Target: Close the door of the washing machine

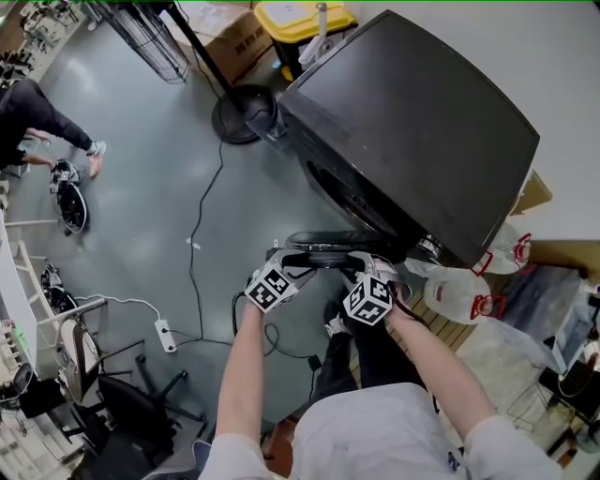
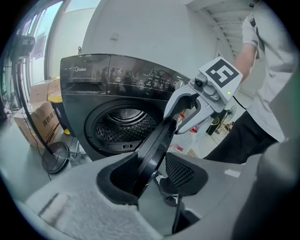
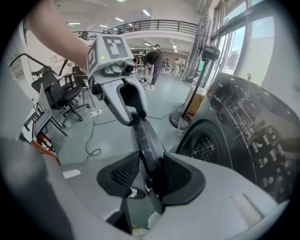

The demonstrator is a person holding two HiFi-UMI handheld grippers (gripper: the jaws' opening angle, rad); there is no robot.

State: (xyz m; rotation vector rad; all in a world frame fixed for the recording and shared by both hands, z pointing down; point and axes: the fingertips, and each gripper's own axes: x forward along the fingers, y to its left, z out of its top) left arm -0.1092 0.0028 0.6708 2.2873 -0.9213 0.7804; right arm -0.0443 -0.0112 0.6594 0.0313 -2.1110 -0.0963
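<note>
**A:** What is closest to the person?

**B:** The left gripper (image 2: 154, 174) and the right gripper (image 3: 151, 177), side by side. Each one straddles the rim of the door (image 1: 323, 251).

**A:** Are the fingers clamped on it?

**B:** No. The left one's jaws stand apart. The rim lies against the pad on the machine's side, and a gap shows at the other pad. The right one is the same: jaws apart, rim against the machine-side pad, and space at the outer pad.

**A:** And the door itself?

**B:** It is open and seen edge-on, standing out from the front of the washing machine (image 1: 412, 122). Just behind it the drum (image 2: 124, 125) is exposed, dark and perforated.

**A:** Beyond the machine?

**B:** White plastic bags (image 1: 464, 292) lie beside one corner. Past the other side, a round black stand base (image 1: 239, 114) sits on the grey floor (image 1: 150, 187), with a cable (image 1: 195, 234) running near it. Farther off are a cardboard box (image 1: 234, 39) and what looks like a yellow bin (image 1: 295, 19), though it is partly cut off.
</note>
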